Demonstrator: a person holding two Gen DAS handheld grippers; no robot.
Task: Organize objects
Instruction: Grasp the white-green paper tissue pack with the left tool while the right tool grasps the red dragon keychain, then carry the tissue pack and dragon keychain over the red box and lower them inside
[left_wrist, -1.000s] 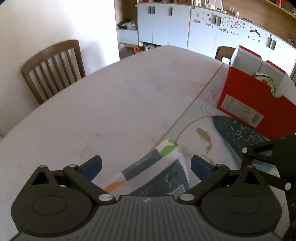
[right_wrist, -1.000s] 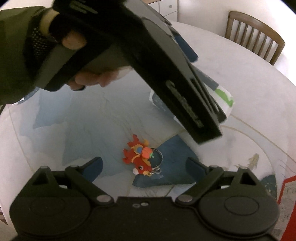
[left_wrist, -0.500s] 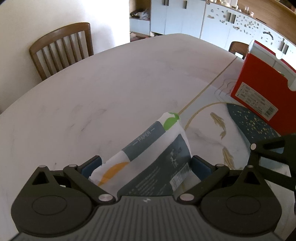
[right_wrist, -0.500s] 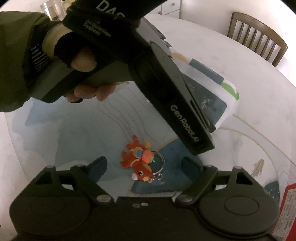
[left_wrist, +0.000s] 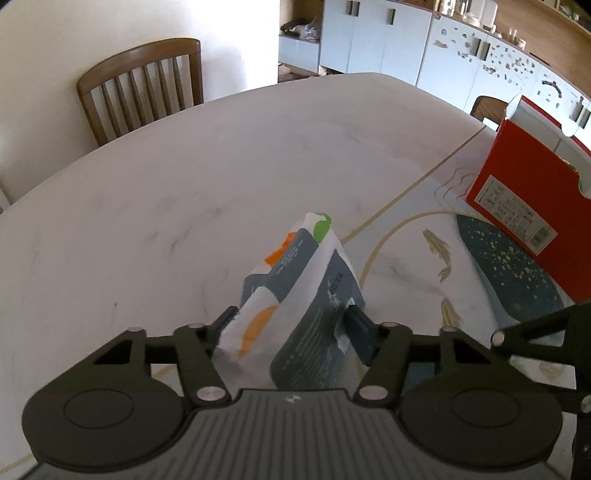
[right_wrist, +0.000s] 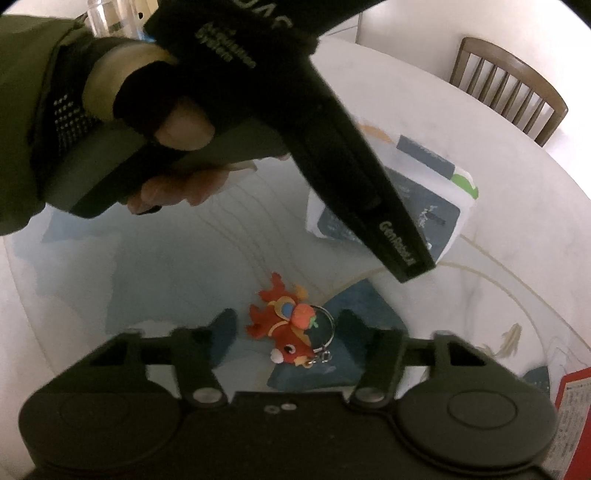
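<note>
Left wrist view: left gripper (left_wrist: 291, 321) fingers had just been closing, now clamped on tissue pack (left_wrist: 306, 284), which bulged upward between them, unlike flat pack moments earlier. Grasp looked secured. Pack long axis pointed away from camera across surface (left_wrist: 221, 177), green end far. Right gripper (right_wrist: 284, 328) fingers closing, apart around dragon keychain (right_wrist: 288, 325), not touching. Red box (left_wrist: 532, 192) near, likely destination.
</note>
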